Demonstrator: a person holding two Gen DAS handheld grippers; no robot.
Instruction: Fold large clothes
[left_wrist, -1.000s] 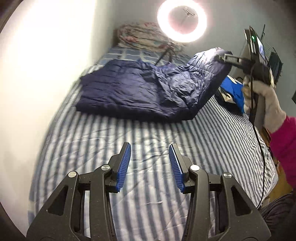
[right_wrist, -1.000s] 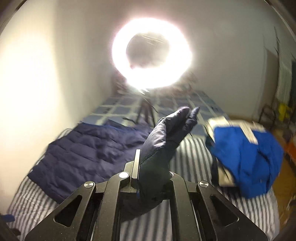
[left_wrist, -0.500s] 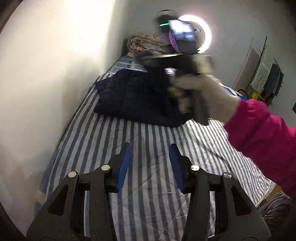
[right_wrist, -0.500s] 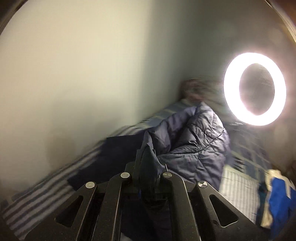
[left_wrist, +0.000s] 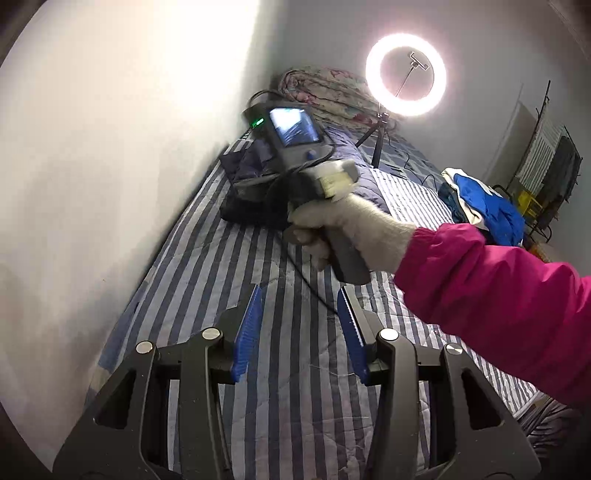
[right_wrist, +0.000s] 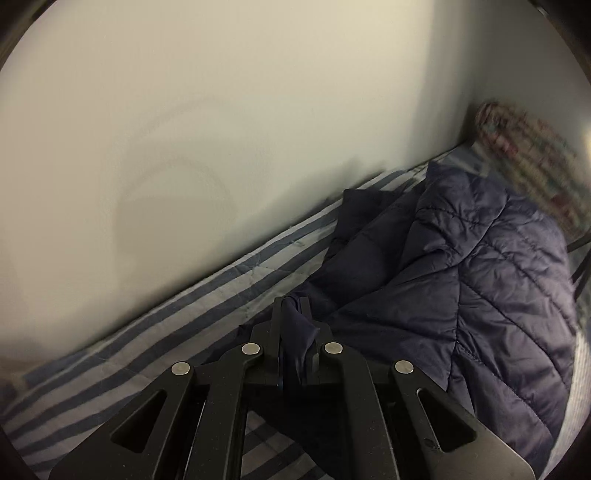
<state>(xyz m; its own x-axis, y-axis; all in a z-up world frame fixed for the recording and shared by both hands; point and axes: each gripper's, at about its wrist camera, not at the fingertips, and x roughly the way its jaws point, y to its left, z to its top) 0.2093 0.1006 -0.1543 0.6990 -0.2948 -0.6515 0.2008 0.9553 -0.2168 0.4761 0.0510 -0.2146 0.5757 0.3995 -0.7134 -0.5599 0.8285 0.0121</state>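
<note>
Here my right gripper (right_wrist: 295, 325) pinches a fold of the navy quilted jacket (right_wrist: 480, 277) by the bed's (left_wrist: 229, 295) wall edge, jaws starting to part to drop it; my left gripper (left_wrist: 297, 328) waits half-open, empty.

Over the striped bed (left_wrist: 207, 280), the left gripper (left_wrist: 299, 325) hangs with its blue pads apart and nothing between them. Beyond it, a gloved hand (left_wrist: 347, 225) in a pink sleeve (left_wrist: 498, 295) holds the right gripper (left_wrist: 295, 155) against the navy padded jacket (left_wrist: 251, 199) by the wall.
</note>
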